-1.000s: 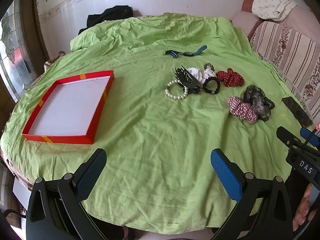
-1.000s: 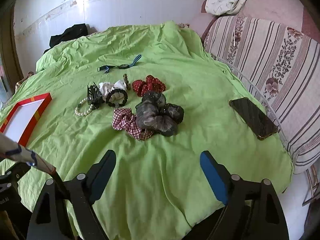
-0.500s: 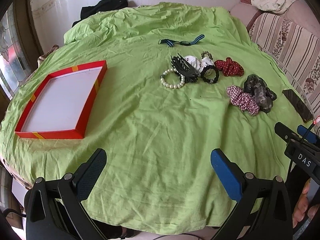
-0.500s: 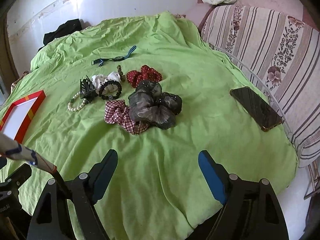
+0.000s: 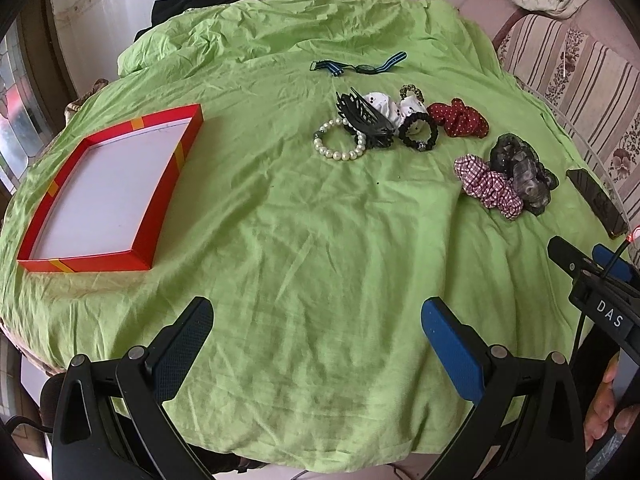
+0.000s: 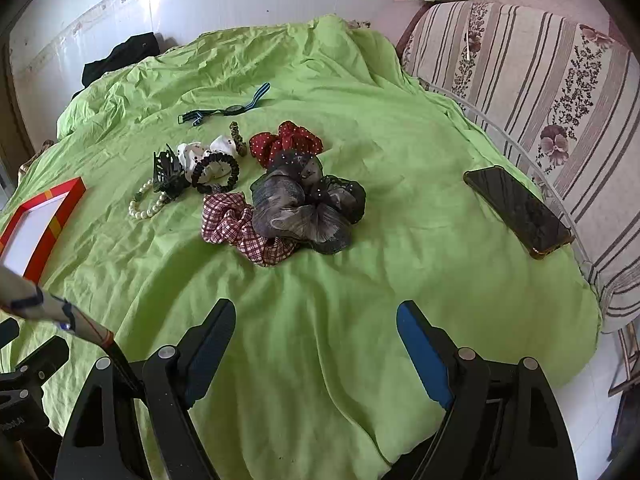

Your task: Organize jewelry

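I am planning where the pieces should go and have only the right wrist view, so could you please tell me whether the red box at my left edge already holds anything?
Observer: The left wrist view shows the whole red box, and nothing lies on its white floor.
Operator: Thank you. Is the left hand-held gripper free to help?
Observer: Yes. The left hand-held gripper is open, with only the green sheet showing between its fingers.
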A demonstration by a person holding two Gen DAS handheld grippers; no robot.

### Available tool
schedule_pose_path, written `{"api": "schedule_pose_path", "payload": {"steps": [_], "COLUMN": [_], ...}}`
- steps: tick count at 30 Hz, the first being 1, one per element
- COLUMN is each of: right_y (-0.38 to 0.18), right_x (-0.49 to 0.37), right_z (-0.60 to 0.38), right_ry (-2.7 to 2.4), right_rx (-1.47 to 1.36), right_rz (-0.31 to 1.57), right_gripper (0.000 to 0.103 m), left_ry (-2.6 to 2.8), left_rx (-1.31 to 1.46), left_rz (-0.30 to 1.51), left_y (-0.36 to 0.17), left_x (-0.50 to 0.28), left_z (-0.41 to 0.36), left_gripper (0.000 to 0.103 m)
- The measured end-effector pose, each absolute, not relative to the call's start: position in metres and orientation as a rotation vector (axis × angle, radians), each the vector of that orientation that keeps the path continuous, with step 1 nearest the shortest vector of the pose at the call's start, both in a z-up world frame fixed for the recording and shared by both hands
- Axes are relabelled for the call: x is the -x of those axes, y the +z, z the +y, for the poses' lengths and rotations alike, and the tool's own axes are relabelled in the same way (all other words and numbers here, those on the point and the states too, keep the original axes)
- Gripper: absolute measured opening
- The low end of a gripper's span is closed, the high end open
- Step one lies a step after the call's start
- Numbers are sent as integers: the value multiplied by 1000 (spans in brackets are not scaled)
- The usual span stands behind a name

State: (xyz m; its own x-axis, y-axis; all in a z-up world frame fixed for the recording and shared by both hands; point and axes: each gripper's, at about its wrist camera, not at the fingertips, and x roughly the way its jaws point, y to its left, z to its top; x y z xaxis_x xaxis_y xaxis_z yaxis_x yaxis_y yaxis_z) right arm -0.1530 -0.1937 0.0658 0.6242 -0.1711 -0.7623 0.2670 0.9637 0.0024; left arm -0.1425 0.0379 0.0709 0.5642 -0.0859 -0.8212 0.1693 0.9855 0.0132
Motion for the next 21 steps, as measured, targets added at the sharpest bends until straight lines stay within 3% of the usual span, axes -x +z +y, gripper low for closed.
{"api": "schedule_pose_path", "payload": {"steps": [21], "right_y": [58], "right_x": [149], "right_z": [-202], "right_ry": [-258], "right_rx": [-141], "right_rz": [873], "right_gripper": [86], "left_ry": [-161], "left_rx": [-98], "left_rz": [990], "left_y": [61], "left_x": [137], "left_z": [36], "left_gripper": [103]}}
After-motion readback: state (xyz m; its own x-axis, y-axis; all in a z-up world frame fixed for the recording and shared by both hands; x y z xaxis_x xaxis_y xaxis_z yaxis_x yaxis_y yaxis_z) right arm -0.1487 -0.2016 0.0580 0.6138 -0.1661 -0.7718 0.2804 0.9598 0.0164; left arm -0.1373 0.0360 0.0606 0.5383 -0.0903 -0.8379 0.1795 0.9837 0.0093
